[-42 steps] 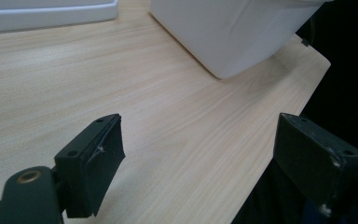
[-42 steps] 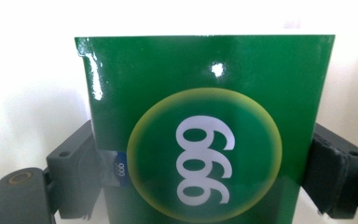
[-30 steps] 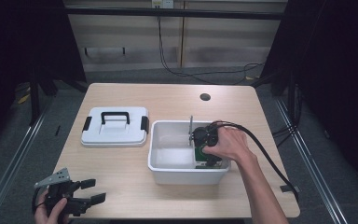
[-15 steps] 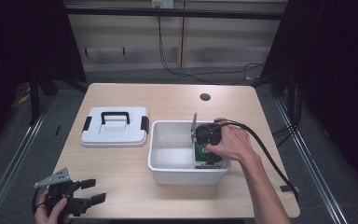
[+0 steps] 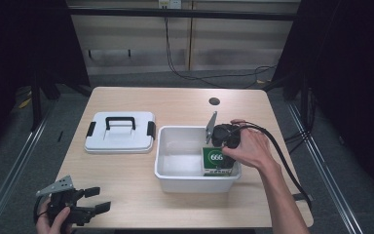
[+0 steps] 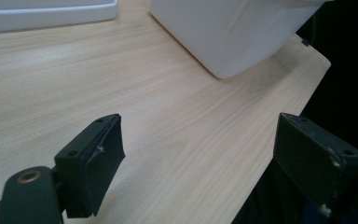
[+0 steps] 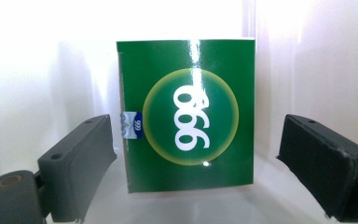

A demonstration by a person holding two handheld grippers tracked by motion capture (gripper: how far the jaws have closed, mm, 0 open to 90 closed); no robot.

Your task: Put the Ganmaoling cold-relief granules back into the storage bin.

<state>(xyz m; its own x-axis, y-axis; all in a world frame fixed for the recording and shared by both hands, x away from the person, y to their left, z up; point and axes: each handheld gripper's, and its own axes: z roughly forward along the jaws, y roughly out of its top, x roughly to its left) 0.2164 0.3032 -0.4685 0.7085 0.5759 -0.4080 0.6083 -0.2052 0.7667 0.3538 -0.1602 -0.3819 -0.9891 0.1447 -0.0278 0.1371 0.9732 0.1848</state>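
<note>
A green box (image 5: 217, 160) with a white "666" in a yellow-ringed circle stands inside the white bin (image 5: 175, 181), against its right wall. My right gripper (image 5: 218, 146) hangs just above the box, pointing down into the bin. In the right gripper view the box (image 7: 186, 116) sits between the two open jaws of the right gripper (image 7: 196, 140). The left jaw is close beside the box's edge and the right jaw stands well apart. My left gripper (image 5: 97, 200) is open and empty at the table's front left corner; its own view shows the left gripper (image 6: 198, 135) over bare wood.
A white lid (image 5: 120, 130) with a black handle lies left of the bin. The wooden table (image 5: 175, 102) has a small round hole (image 5: 214, 101) at the back. The bin's corner (image 6: 233, 32) and the table's front edge are near the left gripper.
The right gripper has drawn back and up a little in the bin, baring more of the green box. The left gripper has not moved.
</note>
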